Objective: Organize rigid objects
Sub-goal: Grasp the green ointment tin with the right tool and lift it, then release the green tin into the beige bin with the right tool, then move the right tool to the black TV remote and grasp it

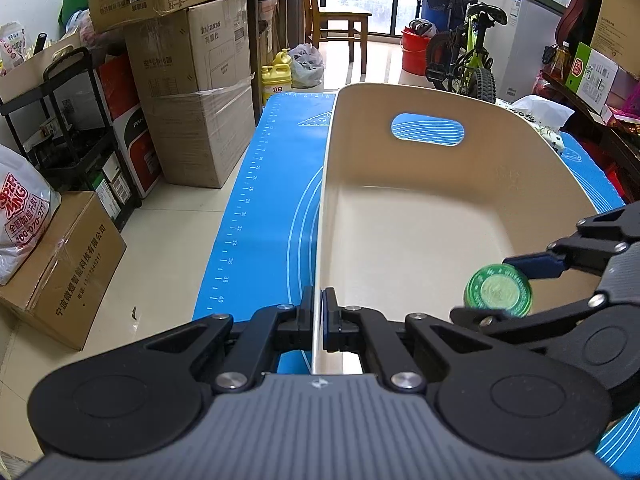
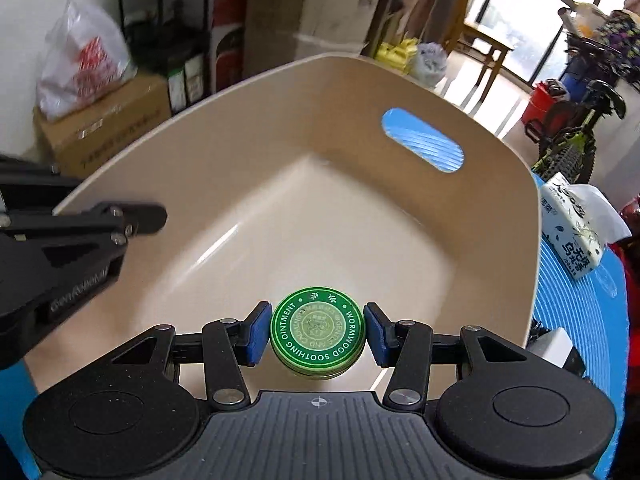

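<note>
the left claw is pinched together on the near left wall of a cream plastic tub, one finger outside the wall and one inside, so the rim runs straight away between them. the tub sits on a blue measuring mat spread over the tabletop, and an oval handle slot in its far wall shows the mat's blue lines through it.

the right claw is clamped on a round green ointment tin, its blue pads pressing the tin's rim on either side. the lid faces up, with white lettering around its edge. the tin hangs over the near part of the tub's inside, above the bare floor of it; from the left side the same tin shows up off the bottom, held between the other claw's fingers.

beyond the tub's right rim a pack of tissues lies on the mat. cardboard boxes are stacked on the floor to the left, and a small green bicycle stands farther back by the window.
</note>
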Tool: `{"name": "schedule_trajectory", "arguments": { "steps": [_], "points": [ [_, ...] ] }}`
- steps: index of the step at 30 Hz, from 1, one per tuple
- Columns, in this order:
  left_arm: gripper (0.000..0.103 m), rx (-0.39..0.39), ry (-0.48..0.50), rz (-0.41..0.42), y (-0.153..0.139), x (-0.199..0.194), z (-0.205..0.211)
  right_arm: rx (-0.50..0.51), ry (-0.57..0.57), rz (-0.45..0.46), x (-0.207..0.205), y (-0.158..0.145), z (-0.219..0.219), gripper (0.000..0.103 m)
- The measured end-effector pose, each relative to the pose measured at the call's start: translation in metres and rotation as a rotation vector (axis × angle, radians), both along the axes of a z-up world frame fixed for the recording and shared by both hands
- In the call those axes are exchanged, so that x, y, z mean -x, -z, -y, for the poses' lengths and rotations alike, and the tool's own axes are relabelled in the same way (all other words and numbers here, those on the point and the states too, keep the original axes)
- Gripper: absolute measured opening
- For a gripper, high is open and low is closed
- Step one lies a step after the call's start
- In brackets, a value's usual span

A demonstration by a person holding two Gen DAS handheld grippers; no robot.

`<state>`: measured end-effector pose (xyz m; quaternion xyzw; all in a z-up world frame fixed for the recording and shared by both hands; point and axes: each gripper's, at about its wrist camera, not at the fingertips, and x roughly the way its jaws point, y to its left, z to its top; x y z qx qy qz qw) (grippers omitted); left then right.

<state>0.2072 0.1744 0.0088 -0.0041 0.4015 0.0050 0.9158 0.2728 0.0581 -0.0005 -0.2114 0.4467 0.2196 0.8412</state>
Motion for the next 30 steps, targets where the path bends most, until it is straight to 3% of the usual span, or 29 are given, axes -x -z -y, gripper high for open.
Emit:
{"name": "schedule_trajectory", "arguments": {
  "steps": [6,13,16,19,24,30],
  "points": [
    [0.003,0.0,0.0,0.0,0.0,0.0,0.0,0.071,-0.013,-0.074,-0.005,0.009,-0.008,0.054],
    [0.003,0.0,0.0,0.0,0.0,0.0,0.0,0.039,0.009,-0.043,-0.004,0.002,-0.001,0.076],
    [0.003,-0.001,0.0,0.001,0.0,0.0,0.0,0.019,0.019,-0.018,-0.003,-0.005,0.006,0.078],
    [0.003,-0.001,0.0,0.001,0.0,0.0,0.0,-0.034,0.051,0.033,0.003,-0.02,0.024,0.092],
    [0.004,-0.002,0.002,0.004,-0.001,0.0,0.0,-0.109,0.1,0.126,0.014,-0.05,0.064,0.093],
    [0.004,0.0,0.0,0.006,-0.003,0.0,-0.002,-0.127,0.201,0.284,0.026,-0.075,0.124,0.101]
  ]
}}
